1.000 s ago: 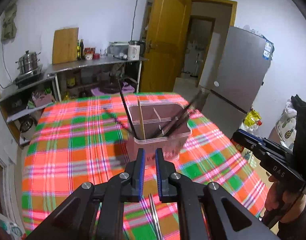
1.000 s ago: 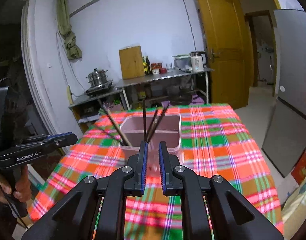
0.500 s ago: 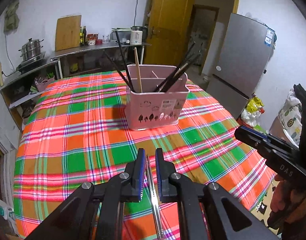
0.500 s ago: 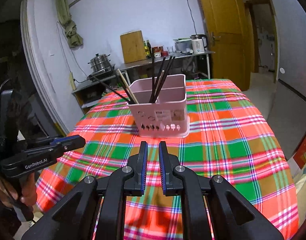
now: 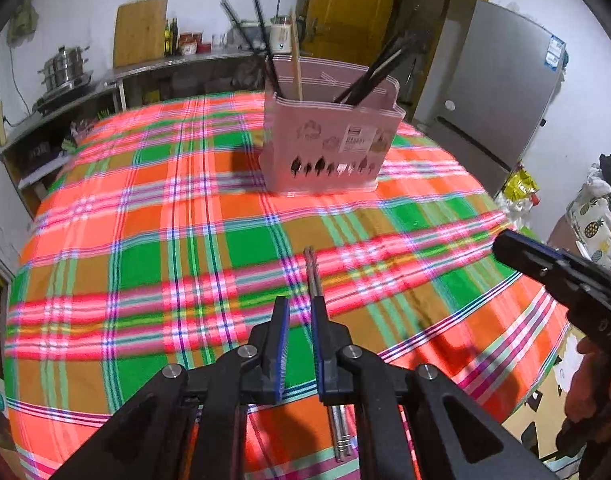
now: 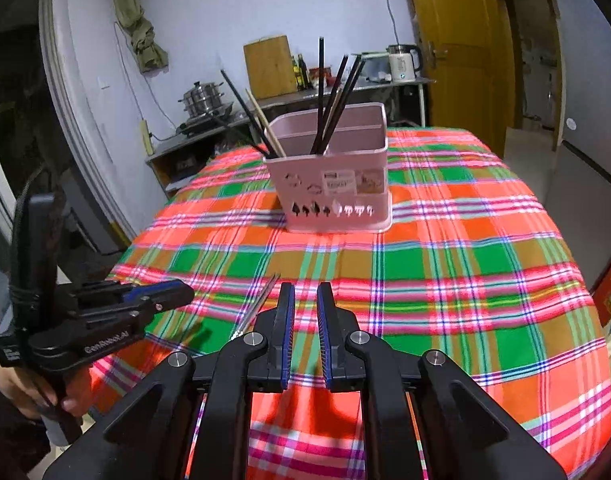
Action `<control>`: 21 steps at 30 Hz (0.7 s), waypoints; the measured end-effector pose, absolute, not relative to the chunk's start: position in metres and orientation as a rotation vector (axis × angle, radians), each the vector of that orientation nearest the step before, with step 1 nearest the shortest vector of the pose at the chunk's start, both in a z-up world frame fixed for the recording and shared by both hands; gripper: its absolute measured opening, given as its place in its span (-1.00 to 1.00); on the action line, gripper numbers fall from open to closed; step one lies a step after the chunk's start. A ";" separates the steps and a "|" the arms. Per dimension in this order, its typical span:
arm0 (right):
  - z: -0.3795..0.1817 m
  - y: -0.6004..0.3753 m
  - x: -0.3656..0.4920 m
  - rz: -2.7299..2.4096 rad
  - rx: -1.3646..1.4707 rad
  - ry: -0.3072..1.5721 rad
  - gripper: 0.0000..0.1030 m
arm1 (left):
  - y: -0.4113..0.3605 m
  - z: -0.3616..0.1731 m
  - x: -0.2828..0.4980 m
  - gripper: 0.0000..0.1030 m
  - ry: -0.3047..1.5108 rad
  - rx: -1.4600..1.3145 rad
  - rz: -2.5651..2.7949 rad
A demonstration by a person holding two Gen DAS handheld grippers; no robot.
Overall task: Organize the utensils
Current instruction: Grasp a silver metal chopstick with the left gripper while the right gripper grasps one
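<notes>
Left wrist view puts your left gripper (image 5: 299,312) low in the frame, angled down at the plaid tablecloth (image 5: 153,240), and its jaws have just been opening a little: a narrow gap shows between the blue pads with nothing pressed in it. The pair of metal chopsticks (image 5: 314,276) lies flat on the cloth, running up from under the right-hand finger towards the centre of the frame, so it sits beside and beneath the jaws, not between them. I judge you hold the gripper this low and this steep to line the pads up along that pair for a pick.

The pink utensil holder (image 5: 329,148) stands upright in the upper middle of the frame, well apart from the metal pair, with dark chopsticks (image 5: 261,20) and a pale wooden one leaning out of its compartments. It probably stands mid-table so that either hand can reach it.

Your right gripper (image 6: 305,300) hovers over the near part of the cloth, jaws slightly apart and empty, pointing towards the holder; it looks parked, leaving the pick to the other hand.

Several things stay unclear. The middle of the metal pair is covered by the left gripper's body, and in the right wrist view its lower end is cut off by the finger. You cannot tell whether the pair touches the finger above it. The holder's inner divider and floor are mostly hidden by its front wall.
</notes>
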State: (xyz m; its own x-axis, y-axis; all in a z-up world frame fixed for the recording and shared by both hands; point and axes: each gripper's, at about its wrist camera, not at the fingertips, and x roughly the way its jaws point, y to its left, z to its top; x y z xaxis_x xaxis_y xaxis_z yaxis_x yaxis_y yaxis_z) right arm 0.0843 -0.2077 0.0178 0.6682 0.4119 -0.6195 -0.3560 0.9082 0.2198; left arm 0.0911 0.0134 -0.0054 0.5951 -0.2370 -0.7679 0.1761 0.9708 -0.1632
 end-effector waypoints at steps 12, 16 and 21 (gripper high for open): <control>-0.001 -0.204 0.098 0.434 0.088 0.775 -0.78 | 0.010 -0.043 0.109 -0.56 0.985 -0.091 -0.248; -0.005 -0.206 0.100 0.433 0.092 0.785 -0.78 | 0.004 -0.049 0.112 -0.56 0.995 -0.081 -0.255; -0.010 -0.208 0.102 0.429 0.101 0.798 -0.78 | 0.000 -0.051 0.115 -0.49 0.987 -0.075 -0.256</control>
